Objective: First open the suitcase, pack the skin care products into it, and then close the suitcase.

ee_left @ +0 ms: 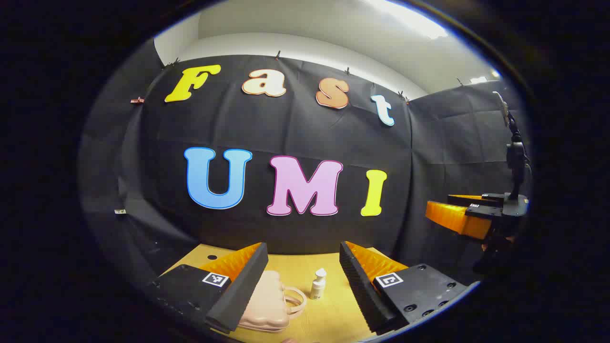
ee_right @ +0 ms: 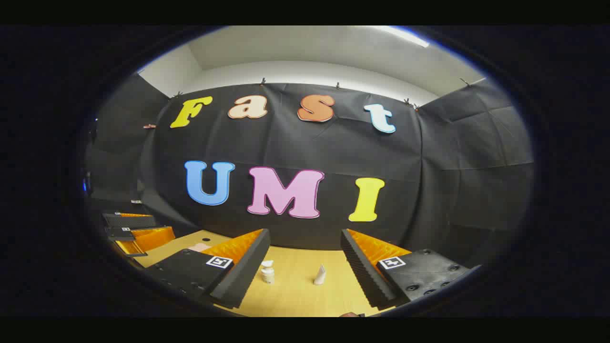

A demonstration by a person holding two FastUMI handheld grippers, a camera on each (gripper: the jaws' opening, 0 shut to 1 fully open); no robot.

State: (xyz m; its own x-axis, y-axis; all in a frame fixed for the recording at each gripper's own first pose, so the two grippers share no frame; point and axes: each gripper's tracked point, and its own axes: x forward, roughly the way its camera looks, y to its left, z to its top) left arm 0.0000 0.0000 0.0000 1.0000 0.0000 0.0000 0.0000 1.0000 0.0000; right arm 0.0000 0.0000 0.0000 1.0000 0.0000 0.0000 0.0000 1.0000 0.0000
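Two grippers hover above a light wooden table (ee_left: 329, 317), both with fingers spread wide and holding nothing. In the left gripper view, the left gripper (ee_left: 302, 286) frames a small pink suitcase (ee_left: 267, 300), closed, lying on the table and partly hidden behind its left finger. A little white pump bottle (ee_left: 318, 284) stands upright just beside the suitcase handle. The right gripper (ee_left: 457, 216) appears at the far right edge, partly cut off. In the right gripper view, the right gripper (ee_right: 305, 271) frames the same bottle (ee_right: 267, 272) and a small white tube (ee_right: 320, 275), standing apart. The left gripper (ee_right: 136, 233) sits at the left edge, dim and hard to make out.
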